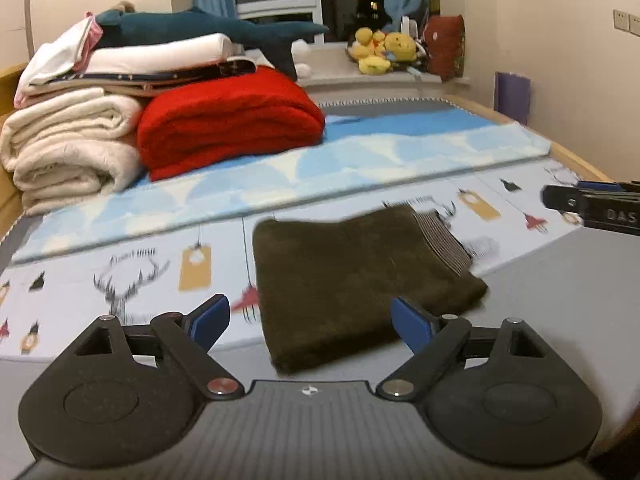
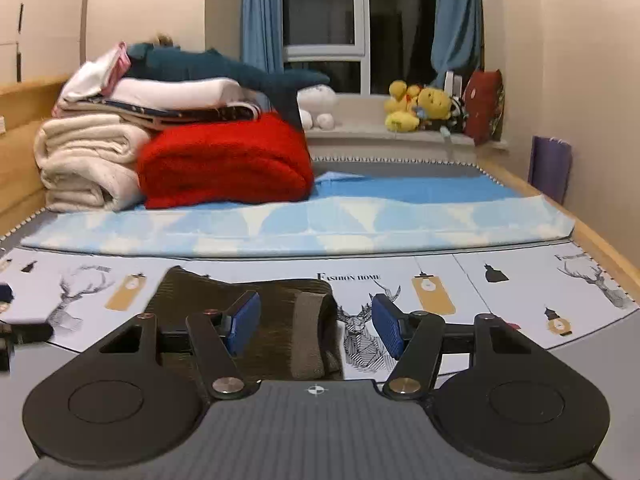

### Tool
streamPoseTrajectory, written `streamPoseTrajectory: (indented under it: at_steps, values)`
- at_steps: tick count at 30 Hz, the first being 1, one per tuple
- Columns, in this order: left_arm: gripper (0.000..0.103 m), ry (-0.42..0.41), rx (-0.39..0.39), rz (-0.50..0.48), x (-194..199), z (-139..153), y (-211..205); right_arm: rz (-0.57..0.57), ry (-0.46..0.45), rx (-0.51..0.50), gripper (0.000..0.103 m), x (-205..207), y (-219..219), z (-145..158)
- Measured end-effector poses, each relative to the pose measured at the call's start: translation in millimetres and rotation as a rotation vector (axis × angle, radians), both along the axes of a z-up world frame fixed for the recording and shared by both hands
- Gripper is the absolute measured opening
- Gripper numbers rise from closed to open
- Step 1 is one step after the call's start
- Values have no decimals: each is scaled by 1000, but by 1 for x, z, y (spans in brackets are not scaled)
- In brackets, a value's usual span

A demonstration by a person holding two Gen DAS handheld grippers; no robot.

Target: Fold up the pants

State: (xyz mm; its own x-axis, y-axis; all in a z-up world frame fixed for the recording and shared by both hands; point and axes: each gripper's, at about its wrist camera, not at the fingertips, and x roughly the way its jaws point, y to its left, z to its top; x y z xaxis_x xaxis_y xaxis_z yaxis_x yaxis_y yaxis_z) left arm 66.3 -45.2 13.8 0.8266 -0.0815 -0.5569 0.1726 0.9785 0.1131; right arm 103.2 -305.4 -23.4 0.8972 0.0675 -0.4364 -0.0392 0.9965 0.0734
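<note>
Brown fleece pants (image 1: 348, 280) look soft, light and floppy; pinch a folded edge. Your left gripper (image 1: 310, 318) and right gripper (image 2: 316, 324) gape empty.

Bed (image 2: 520, 364) bears folded pants (image 1: 352, 280) — blankets (image 2: 224, 164) behind.

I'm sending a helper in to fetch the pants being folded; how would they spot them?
Look at the bed, on the near strip of sheet printed with deer and lamps. The pants lie there as a flat, dark olive-brown folded bundle with a ribbed striped band at one edge. Unlike the red blanket and cream blanket stacked further back, they lie alone, low and dark.
</note>
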Motion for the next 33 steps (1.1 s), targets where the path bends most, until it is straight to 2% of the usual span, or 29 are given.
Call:
streamPoseTrajectory:
  at_steps: [3, 8, 11, 15, 22, 33]
  values:
    - [92, 10, -49, 55, -22, -10, -6, 6, 71, 11, 75, -13, 8, -8]
    - [93, 47, -78, 51, -23, -25, -10, 1, 93, -112, 87, -16, 26, -8]
    - [101, 64, -108, 95, -10, -29, -7, 0, 132, -52, 87, -12, 24, -8]
    - [102, 89, -134, 111, 5, -32, -11, 9, 186, 17, 91, -5, 20, -13]
    - [102, 136, -185, 159, 16, -36, -19, 19, 209, 6, 95, 0, 32, -16]
    - [102, 152, -179, 213, 22, -36, -16, -25, 248, 22, 95, 12, 42, -21]
